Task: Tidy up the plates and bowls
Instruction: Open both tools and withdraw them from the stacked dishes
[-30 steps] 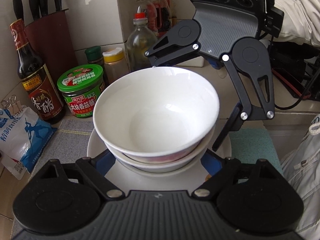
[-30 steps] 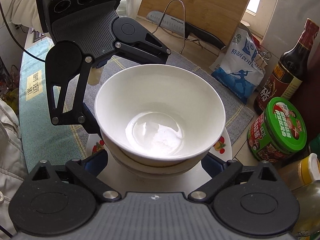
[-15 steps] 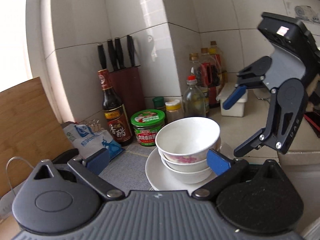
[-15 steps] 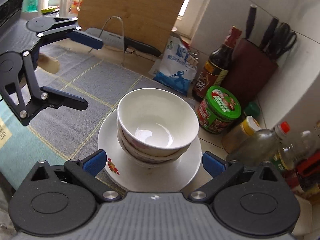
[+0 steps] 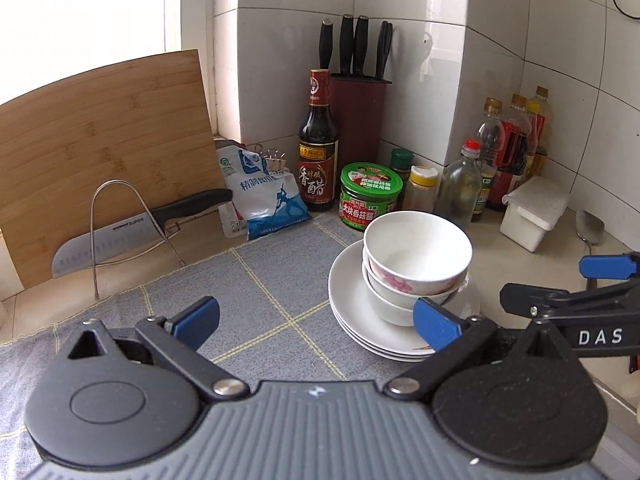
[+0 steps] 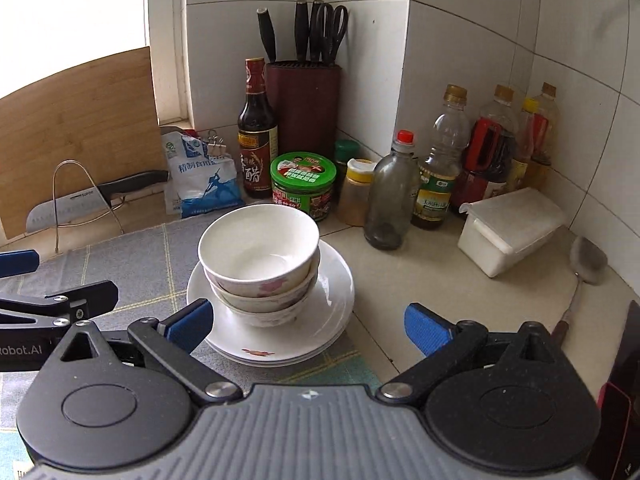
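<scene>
Three nested bowls (image 6: 260, 264) sit stacked on a pile of plates (image 6: 332, 292) at the corner of the kitchen bench (image 6: 424, 276), half on a grey checked cloth (image 5: 240, 292) and just in front of a green-lidded jar (image 6: 303, 184). Both claws hang clear of the stack: the left claw (image 5: 316, 320) is spread wide with nothing between its blue pads, and the right claw (image 6: 306, 322) is likewise wide apart and empty. The stacking looks finished, so the step in hand appears to be backing away. Done well, that means keeping both claws open and drawing them straight back, with no sideways sweep that could clip the bowl rims, and minding the bottles (image 6: 436, 168) and the white lidded box (image 6: 508, 228) crowded nearby.
</scene>
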A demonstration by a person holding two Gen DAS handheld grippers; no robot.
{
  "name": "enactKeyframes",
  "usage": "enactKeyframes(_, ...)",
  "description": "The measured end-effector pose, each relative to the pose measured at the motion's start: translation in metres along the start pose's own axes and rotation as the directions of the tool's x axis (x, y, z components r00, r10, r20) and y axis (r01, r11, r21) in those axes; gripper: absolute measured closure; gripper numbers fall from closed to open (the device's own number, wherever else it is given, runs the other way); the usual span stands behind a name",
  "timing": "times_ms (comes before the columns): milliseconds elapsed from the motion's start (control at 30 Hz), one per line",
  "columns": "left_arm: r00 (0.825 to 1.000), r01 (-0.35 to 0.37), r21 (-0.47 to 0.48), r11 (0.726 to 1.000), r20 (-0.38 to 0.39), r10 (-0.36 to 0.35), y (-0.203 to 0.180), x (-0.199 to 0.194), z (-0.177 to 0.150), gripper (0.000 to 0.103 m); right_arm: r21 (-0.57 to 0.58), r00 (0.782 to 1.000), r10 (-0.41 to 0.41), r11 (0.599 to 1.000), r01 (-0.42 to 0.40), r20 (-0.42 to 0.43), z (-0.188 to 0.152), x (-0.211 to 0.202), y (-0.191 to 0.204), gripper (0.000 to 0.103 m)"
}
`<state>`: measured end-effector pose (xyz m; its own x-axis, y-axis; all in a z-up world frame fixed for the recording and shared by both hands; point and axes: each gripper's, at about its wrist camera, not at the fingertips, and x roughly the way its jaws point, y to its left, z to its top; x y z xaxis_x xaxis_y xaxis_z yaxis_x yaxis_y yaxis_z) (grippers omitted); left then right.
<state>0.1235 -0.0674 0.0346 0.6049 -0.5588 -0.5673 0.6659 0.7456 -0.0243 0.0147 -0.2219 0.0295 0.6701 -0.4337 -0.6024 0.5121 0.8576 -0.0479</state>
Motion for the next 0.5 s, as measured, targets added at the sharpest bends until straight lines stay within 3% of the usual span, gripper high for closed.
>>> enactKeyframes(500, 0.999, -0.03, 0.021, 0.999, -0.014, 0.031, -0.012, -0.006, 0.002, 0.001, 0.039, 0.999, -0.032, 0.999, 0.032, 0.019, -0.004, -0.01, -0.003, 0.0)
